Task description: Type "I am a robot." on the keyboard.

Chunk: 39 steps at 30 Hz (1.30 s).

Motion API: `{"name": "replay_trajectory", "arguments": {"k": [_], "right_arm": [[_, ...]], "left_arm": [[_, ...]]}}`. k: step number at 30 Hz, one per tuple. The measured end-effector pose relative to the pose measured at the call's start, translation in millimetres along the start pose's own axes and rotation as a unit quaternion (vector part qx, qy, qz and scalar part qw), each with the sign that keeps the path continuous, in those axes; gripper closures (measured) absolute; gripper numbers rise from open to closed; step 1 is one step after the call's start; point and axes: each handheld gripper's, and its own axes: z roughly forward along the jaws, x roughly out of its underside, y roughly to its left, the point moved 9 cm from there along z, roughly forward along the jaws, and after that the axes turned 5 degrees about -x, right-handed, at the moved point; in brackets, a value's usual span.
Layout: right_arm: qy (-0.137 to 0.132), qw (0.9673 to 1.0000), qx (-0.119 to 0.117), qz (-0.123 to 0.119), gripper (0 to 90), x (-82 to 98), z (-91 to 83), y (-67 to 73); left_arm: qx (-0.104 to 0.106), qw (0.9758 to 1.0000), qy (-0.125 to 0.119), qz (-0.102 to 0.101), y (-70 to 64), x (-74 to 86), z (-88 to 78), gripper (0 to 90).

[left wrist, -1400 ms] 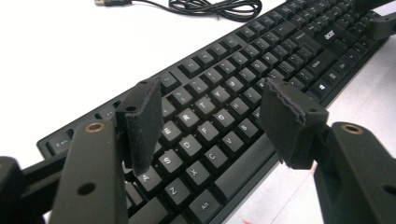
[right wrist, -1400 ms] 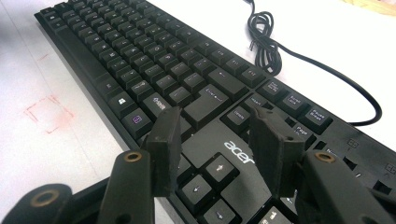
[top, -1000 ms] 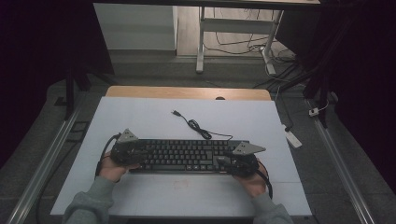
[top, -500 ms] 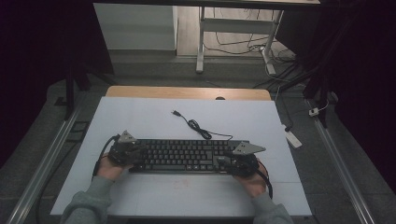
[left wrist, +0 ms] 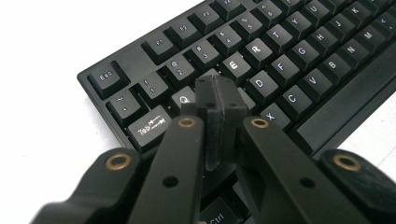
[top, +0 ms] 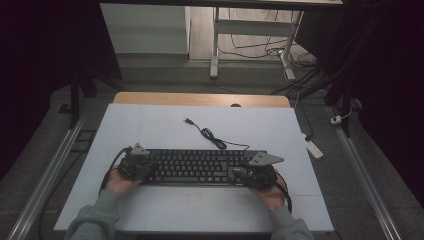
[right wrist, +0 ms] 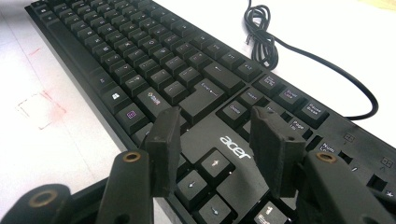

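keyboard (top: 200, 167) flat on tabletop (top: 150, 130), near edge | left hand-held gripper (left wrist: 219, 100) jaws just closed, pressed together over Q/W keys, nothing held | right hand-held gripper (right wrist: 217, 140) jaws apart above arrow keys, empty

Bare table (top: 150, 125) behind keyboard (top: 200, 166), bar coiled cable (top: 212, 136) mid-right.

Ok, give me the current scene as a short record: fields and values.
surface: white table top
object: black keyboard, lying flat
cable: keyboard cable, loose behind the keyboard
left gripper: fingers shut, tips over the keys near Q and W, nothing between them
right gripper: fingers open, above the logo and arrow keys
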Motion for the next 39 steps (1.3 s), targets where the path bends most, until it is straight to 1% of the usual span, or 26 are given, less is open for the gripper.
{"name": "replay_trajectory", "arguments": {"k": [7,9,12,14,17,19,20,21,22,23,25,27,31,39], "right_arm": [[0.0,1.0,0.002,0.0,53.2,0.1,0.4,0.2],[0.0,1.0,-0.001,0.001,53.3,0.2,0.6,0.6],[0.0,1.0,-0.001,0.0,53.2,0.0,0.6,0.7],[-0.001,1.0,0.0,-0.001,53.2,-0.3,0.5,0.7],[-0.001,1.0,0.001,-0.001,53.2,-0.3,0.2,0.4],[-0.002,1.0,0.001,-0.001,53.2,-0.5,0.1,0.4],[-0.003,1.0,-0.002,-0.001,53.2,-0.6,0.1,0.7],[-0.003,1.0,-0.002,-0.001,53.2,-0.8,0.1,0.9],[-0.003,1.0,-0.002,-0.001,53.2,-0.9,0.1,1.0],[-0.006,1.0,-0.003,-0.001,53.2,-1.3,0.5,1.3],[-0.007,1.0,-0.004,-0.002,53.3,-1.4,0.5,1.6],[-0.006,1.0,-0.005,-0.002,53.2,-1.4,0.4,1.9],[-0.006,1.0,-0.005,-0.002,53.2,-1.4,0.7,2.2],[-0.003,1.0,-0.004,-0.003,53.2,-0.9,0.8,2.5]], "left_arm": [[0.0,1.0,0.005,0.002,-1.2,1.2,2.0,89.0],[-0.004,0.9999,0.012,0.005,-1.6,3.0,4.2,89.0],[-0.003,1.0,0.009,0.002,-1.5,2.5,4.1,89.0],[-0.005,1.0,0.002,0.003,-2.2,1.1,2.5,89.0],[0.004,0.9997,-0.024,-0.003,-4.0,-6.4,-5.8,88.5],[0.011,0.999,-0.043,-0.006,-6.1,-11.8,-12.0,84.4],[0.014,0.9986,-0.051,-0.007,-6.9,-14.0,-14.8,76.3],[0.014,0.9982,-0.057,-0.006,-7.3,-16.0,-17.4,71.0],[0.013,0.9978,-0.065,-0.006,-7.3,-18.1,-19.5,71.0],[0.014,0.9973,-0.072,-0.011,-7.7,-19.8,-21.2,65.8],[0.016,0.9965,-0.081,-0.016,-7.7,-22.1,-23.8,57.0],[0.017,0.996,-0.085,-0.021,-6.8,-23.3,-25.4,51.6],[0.02,0.9956,-0.088,-0.024,-6.1,-23.8,-26.7,45.8],[0.027,0.9956,-0.086,-0.025,-8.2,-24.0,-26.4,40.4]]}}
